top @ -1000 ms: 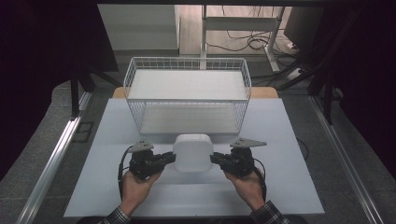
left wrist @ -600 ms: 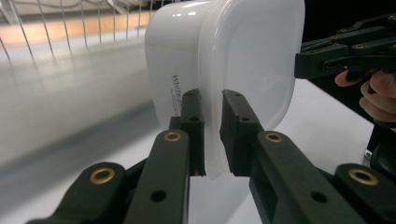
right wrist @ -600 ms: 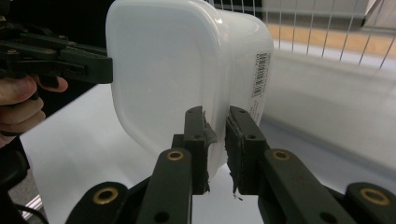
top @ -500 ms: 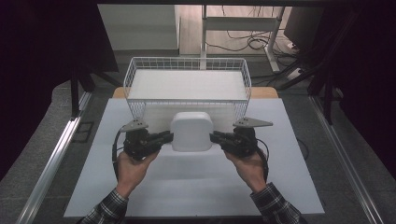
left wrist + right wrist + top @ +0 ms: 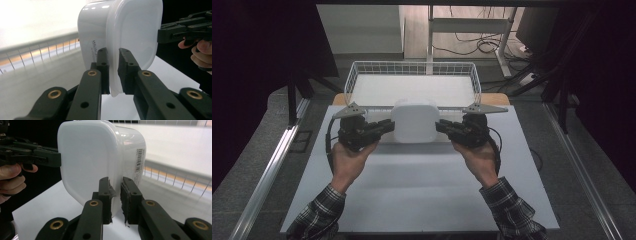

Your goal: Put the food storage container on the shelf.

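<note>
A white plastic container [image 5: 414, 120] with a lid hangs in the air between my two grippers, just in front of the wire basket [image 5: 362, 70]. My left gripper [image 5: 388, 125] is shut on the container's left rim. In the left gripper view the container [image 5: 120, 32] has its lid edge pinched by the left gripper [image 5: 113, 72]. My right gripper [image 5: 441, 126] is shut on the right rim. In the right gripper view the container [image 5: 100, 160], with a barcode label on its side, has its rim clamped in the right gripper [image 5: 116, 200].
The white wire basket stands at the back of the white table [image 5: 422, 200], its near wall right behind the container. Dark frame legs and a metal rail [image 5: 272, 165] flank the table. Cables lie on the floor behind the basket.
Both grippers have lifted the container off the table and carried it toward the basket's near wall. The grip on both rims is unchanged.
</note>
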Available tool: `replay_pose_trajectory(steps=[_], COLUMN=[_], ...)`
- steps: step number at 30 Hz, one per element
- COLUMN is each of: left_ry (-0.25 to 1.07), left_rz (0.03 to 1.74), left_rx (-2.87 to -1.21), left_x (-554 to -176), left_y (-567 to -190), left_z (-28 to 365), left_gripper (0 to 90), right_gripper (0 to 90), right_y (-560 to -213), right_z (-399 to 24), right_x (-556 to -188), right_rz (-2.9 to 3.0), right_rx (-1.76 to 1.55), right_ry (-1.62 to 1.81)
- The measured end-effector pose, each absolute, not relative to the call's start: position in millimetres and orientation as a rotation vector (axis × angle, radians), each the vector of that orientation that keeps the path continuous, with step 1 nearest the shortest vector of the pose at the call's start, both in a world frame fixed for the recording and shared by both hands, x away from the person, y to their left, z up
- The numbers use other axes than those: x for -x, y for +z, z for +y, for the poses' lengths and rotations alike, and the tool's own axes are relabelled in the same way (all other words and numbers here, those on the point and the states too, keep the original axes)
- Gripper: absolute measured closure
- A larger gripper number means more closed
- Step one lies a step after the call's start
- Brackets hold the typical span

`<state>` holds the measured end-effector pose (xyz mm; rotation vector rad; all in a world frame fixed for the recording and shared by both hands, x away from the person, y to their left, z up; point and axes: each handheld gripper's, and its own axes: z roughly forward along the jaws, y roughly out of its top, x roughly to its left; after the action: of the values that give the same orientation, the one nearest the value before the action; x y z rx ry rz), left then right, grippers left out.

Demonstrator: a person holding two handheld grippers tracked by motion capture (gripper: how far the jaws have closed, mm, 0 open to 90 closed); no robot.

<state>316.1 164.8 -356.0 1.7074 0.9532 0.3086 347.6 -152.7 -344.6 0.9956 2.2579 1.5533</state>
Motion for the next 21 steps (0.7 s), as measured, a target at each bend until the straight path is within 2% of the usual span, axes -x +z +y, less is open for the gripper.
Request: replay_pose_trajectory(steps=[12, 21], left_ry=[0.331, 0.319], left_rz=[0.933, 0.961], left_rx=[-1.683, -1.679], left_x=[-343, -372], left_y=[-318, -312], left_z=[177, 179], left_gripper=[80.1, 79.8], right_gripper=[78.3, 78.2], right_y=[-306, -299], right_z=[-141, -136], right_x=[-371, -397], right_rz=[2.214, 2.208], right_rx=[-0.963, -1.014], right_ry=[1.572, 1.568])
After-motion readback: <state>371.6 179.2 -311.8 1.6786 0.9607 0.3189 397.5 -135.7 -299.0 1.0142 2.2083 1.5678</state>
